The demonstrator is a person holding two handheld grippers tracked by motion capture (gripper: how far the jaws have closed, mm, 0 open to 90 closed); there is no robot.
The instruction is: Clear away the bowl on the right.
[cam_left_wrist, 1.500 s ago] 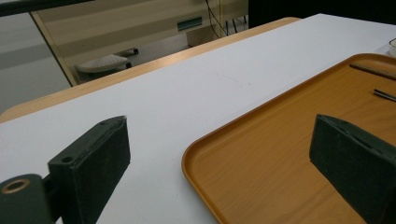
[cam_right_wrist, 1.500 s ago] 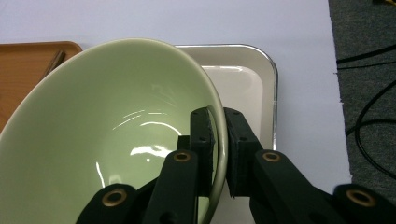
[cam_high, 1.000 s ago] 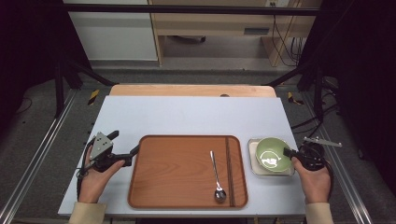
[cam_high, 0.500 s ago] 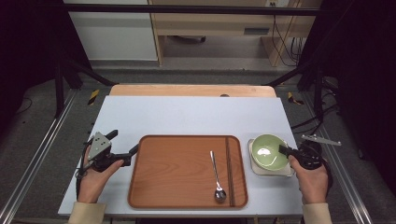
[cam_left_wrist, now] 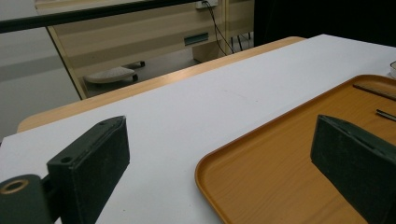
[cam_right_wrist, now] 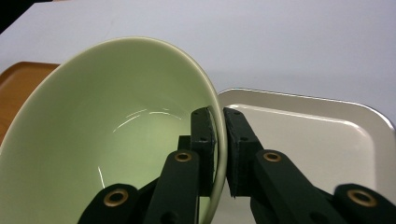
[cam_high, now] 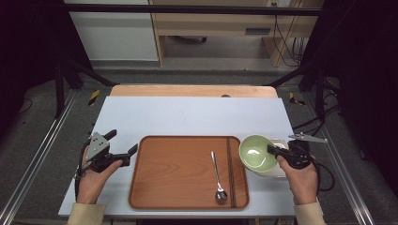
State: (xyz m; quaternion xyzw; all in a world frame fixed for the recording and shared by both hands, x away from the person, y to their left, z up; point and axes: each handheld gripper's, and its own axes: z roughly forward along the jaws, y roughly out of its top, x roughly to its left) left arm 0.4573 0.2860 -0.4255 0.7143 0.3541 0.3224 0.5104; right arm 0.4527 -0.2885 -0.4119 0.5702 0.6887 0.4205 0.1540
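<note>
A pale green bowl [cam_high: 255, 152] hangs tilted just above a white square dish [cam_high: 280, 171] at the table's right, partly over the tray's right edge. My right gripper [cam_high: 272, 149] is shut on the bowl's near rim; in the right gripper view the jaws pinch the green bowl [cam_right_wrist: 116, 135] wall with the white dish [cam_right_wrist: 322, 140] behind. A brown wooden tray [cam_high: 178, 173] lies in the middle with a metal spoon [cam_high: 217, 178] and dark chopsticks [cam_high: 230, 171] on it. My left gripper [cam_high: 123, 143] stands open at the tray's left edge, holding nothing; its pads [cam_left_wrist: 91, 163] straddle the tray [cam_left_wrist: 289, 154] corner.
The table has a white top [cam_high: 197, 115] with a wooden strip along its far edge [cam_high: 192, 90]. Metal rails run along both sides on the floor. A wooden cabinet stands beyond the table.
My right gripper has lifted the green bowl off the white dish and carried it left toward the tray, tilting it. The left gripper has barely shifted.
</note>
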